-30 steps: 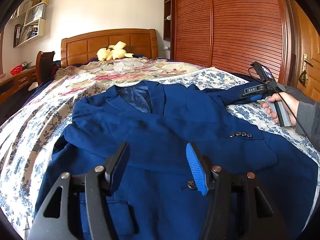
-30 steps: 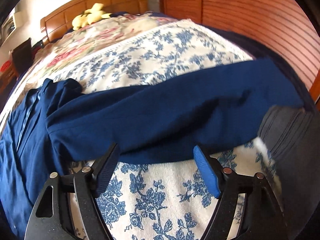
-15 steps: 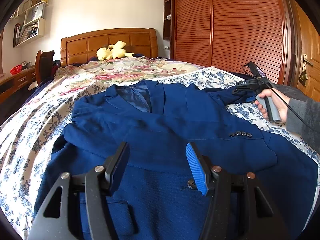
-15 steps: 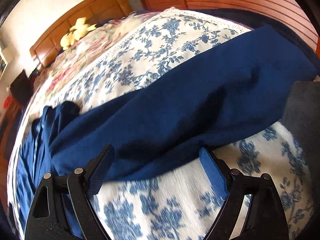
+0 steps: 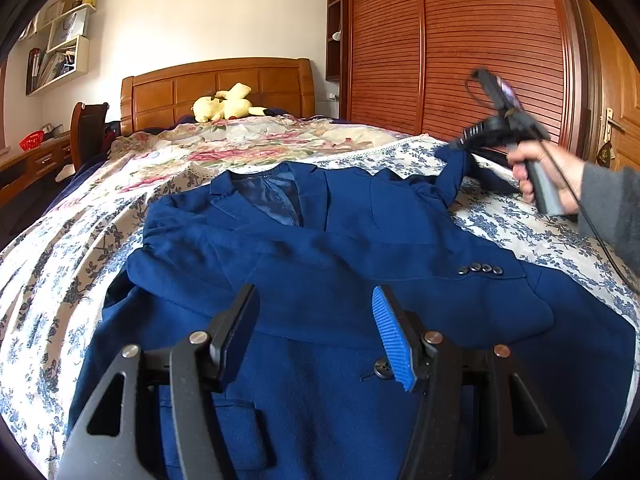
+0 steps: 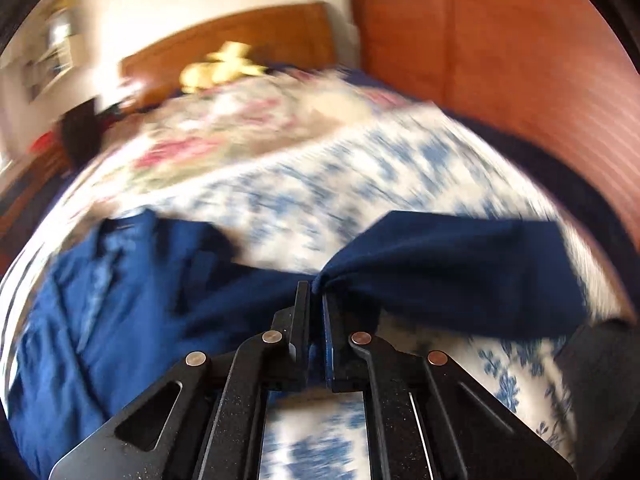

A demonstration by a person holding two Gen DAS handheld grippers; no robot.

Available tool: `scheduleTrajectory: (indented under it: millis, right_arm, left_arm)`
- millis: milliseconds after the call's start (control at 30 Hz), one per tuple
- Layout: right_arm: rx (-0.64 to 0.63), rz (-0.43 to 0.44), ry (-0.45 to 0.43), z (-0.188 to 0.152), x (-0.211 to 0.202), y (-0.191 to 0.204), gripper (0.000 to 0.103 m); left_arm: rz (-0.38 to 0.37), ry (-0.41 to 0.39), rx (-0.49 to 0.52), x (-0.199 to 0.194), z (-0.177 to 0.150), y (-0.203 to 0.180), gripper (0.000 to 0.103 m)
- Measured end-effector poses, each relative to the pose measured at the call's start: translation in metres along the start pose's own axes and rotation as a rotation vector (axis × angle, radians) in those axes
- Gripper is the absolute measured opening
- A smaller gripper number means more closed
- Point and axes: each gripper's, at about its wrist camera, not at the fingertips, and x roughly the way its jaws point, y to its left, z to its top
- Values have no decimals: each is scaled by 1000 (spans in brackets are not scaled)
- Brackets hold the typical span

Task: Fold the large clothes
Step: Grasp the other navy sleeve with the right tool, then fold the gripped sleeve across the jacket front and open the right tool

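A bedroom with a slatted reddish wooden wardrobe (image 5: 452,48) along the right holds a wide bed under a blue-and-white floral bedspread (image 5: 60,248), its wooden headboard (image 5: 216,88) against the pale wall. The large navy blue suit jacket (image 5: 320,264) lies face up across the bedspread, collar toward the headboard, 1 sleeve folded over its front with 4 dark cuff buttons (image 5: 480,269) showing. A yellow plush toy (image 5: 224,106) sits at the headboard.

The left gripper (image 5: 316,320) hovers low over the jacket's front, its fingers spread wide and holding nothing, just as 0.5 s ago. The right gripper (image 6: 316,298), whose fingers were spread over the jacket's other navy sleeve (image 6: 452,264) 0.5 s ago, now has them pressed together, pinching that sleeve's fabric into a bunch. In the left wrist view the sleeve now rises off the bedspread toward the right gripper, where before it lay flat.
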Motion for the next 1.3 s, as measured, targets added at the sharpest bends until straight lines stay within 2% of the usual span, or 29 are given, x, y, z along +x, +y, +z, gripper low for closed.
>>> scheduleTrajectory:
  millis: [100, 133, 267, 333, 433, 500, 533, 633, 700, 933, 1133, 1300]
  right_arm:
    - [-126, 75, -40, 5, -29, 46, 3]
    - [-175, 124, -44, 3, -42, 65, 3]
    - [-303, 220, -8, -16, -63, 115, 4]
    - [-317, 238, 70, -33, -62, 131, 13]
    - [-322, 231, 142, -51, -56, 137, 35]
    - [-342, 215, 132, -55, -61, 136, 54]
    - [-345, 209, 121, -54, -63, 135, 57]
    - [-318, 184, 71, -45, -71, 123, 64]
    - [-313, 125, 49, -36, -65, 109, 67]
    - [-178, -48, 109, -21, -13, 33, 67]
    - [-62, -99, 185, -36, 24, -16, 67]
    - [-34, -85, 233, -50, 41, -23, 67]
  left_arm:
    - [0, 3, -3, 1, 0, 1, 58]
    - [0, 4, -5, 1, 0, 1, 58]
    - [0, 4, -5, 1, 0, 1, 58]
    - [1, 4, -3, 1, 0, 1, 58]
    - [1, 4, -4, 2, 1, 1, 58]
    - [0, 4, -5, 2, 0, 1, 58]
    - [0, 4, -5, 2, 0, 1, 58]
    - [1, 5, -2, 2, 1, 0, 58]
    - [2, 5, 0, 1, 1, 0, 58]
    - [2, 5, 1, 1, 1, 0, 58]
    - [-1, 8, 7, 1, 0, -2, 58]
    - [-4, 10, 9, 1, 0, -2, 58]
